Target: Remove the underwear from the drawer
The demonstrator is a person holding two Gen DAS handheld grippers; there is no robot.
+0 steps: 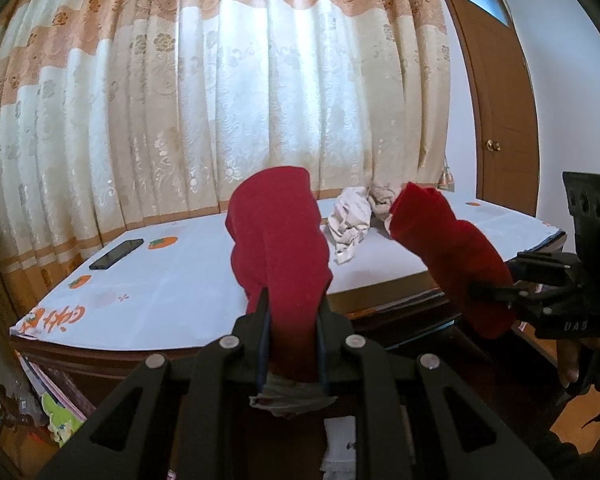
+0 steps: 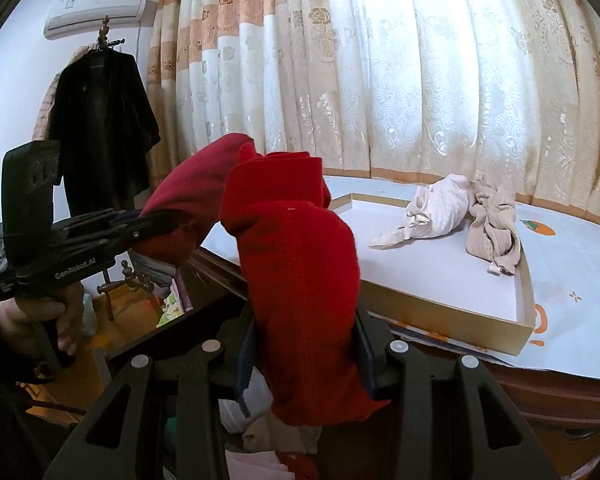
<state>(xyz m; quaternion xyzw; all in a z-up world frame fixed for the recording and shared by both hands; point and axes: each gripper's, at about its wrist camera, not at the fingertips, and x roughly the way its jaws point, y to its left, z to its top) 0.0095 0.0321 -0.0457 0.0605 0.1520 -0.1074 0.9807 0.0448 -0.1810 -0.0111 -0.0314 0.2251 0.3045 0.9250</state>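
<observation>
While both grippers clamp red underwear, each soft, fuzzy roll stands nearly upright beyond the fingers, long axis along them. The left gripper [image 1: 292, 332] pinches one red roll [image 1: 278, 236]; the right gripper [image 2: 304, 356] pinches the other [image 2: 300, 272]. Only the right view shows a black coat [image 2: 100, 128] beyond the fingers; only the left shows a phone [image 1: 116, 254].

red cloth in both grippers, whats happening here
A person holds a gripper in each hand, and each is shut on red underwear. The left gripper clamps one red bundle, the right gripper the other red bundle; whether they are one garment or two is unclear. Both are lifted in front of the table, where a white garment and a beige garment already lie in a shallow tray.
</observation>
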